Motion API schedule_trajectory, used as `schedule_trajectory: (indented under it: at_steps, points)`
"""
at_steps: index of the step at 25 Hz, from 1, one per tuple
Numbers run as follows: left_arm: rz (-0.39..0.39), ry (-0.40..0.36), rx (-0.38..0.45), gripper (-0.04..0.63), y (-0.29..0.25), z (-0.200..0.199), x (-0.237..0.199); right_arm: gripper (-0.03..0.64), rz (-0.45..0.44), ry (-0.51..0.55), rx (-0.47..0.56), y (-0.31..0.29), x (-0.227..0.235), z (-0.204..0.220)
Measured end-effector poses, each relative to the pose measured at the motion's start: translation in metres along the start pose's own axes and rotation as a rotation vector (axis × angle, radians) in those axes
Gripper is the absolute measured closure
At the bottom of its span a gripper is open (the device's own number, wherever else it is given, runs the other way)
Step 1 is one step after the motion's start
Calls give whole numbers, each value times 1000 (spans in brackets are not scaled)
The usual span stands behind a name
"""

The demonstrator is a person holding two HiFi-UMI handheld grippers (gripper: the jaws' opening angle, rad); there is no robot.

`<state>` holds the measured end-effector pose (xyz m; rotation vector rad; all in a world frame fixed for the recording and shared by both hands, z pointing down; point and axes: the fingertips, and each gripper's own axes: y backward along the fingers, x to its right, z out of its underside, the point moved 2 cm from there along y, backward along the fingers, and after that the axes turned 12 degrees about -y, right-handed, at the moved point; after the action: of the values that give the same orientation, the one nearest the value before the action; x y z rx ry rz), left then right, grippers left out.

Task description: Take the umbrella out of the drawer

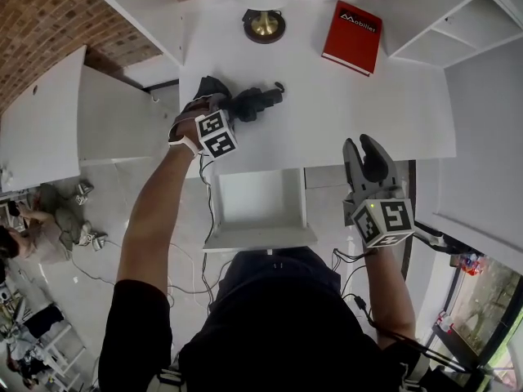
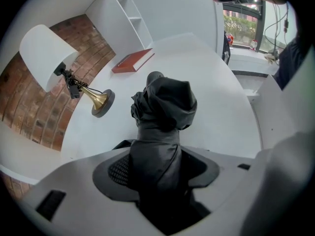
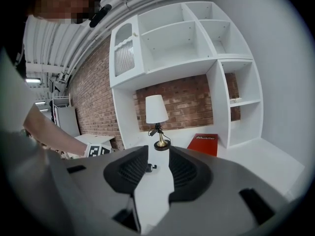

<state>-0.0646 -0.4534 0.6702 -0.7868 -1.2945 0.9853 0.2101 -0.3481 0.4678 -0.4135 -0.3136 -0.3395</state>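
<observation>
The black folded umbrella (image 1: 260,100) is over the left part of the white desk top (image 1: 392,113), with my left gripper (image 1: 231,111) shut on it. In the left gripper view the umbrella's bunched fabric (image 2: 165,107) sticks out from between the jaws of the left gripper (image 2: 157,173), pointing at the desk. I cannot tell whether it touches the desk. The white drawer (image 1: 261,237) stands pulled out under the desk's front edge, with nothing in it. My right gripper (image 1: 365,149) is at the desk's front right edge, open, nothing between its pads (image 3: 132,170).
A brass lamp with a white shade (image 1: 264,23) and a red book (image 1: 352,36) sit at the back of the desk. White shelves (image 3: 197,38) rise against the brick wall behind. A low white cabinet (image 1: 49,125) stands to the left. Cables lie on the floor.
</observation>
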Motion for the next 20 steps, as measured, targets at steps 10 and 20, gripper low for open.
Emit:
schedule_trajectory:
  at_steps: [10,20]
  points:
    - [25,-14,2,331,-11,0,-2,486,12,2,0,0,0,4]
    - [-168,36,44,311,36,5,-4,487,1,28,47,14,-32,-8]
